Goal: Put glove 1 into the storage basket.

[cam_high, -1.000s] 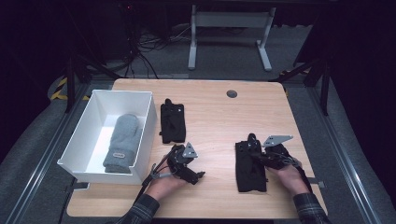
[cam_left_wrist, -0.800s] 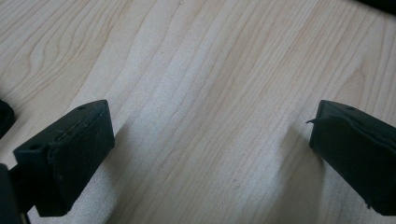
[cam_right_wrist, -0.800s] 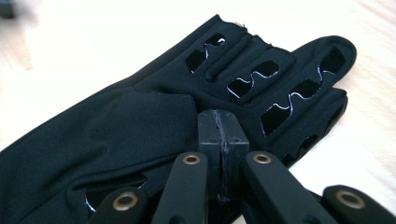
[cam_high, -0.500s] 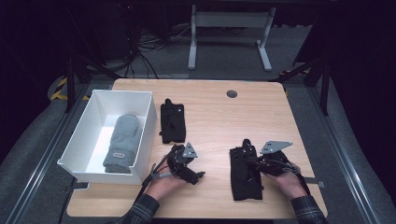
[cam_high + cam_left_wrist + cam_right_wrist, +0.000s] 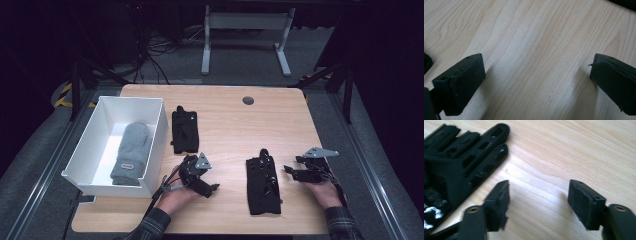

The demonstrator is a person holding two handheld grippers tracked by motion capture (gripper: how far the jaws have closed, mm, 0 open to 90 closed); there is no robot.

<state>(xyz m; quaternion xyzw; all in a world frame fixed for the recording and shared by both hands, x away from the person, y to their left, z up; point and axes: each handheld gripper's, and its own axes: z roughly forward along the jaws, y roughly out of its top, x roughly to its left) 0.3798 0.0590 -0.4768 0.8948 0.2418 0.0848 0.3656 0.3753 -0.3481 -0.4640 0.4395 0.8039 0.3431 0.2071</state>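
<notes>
Closest to the tabletop's (image 5: 225,107) near edge, the left gripper (image 5: 214,188) sits left of centre and the right gripper (image 5: 289,171) toward the right edge, both with jaws spread wide over bare wood and gripping nothing. Between them lies a black glove (image 5: 262,181), flat, fingers pointing at the far edge, with holes along the fingers; its cuff end looks too blurry in the right gripper view. Farther back, a second black glove (image 5: 184,131) lies beside the white box (image 5: 156,135) on the left edge, where a grey mitten (image 5: 130,152) sits inside, cuff partly hidden by the wall.
</notes>
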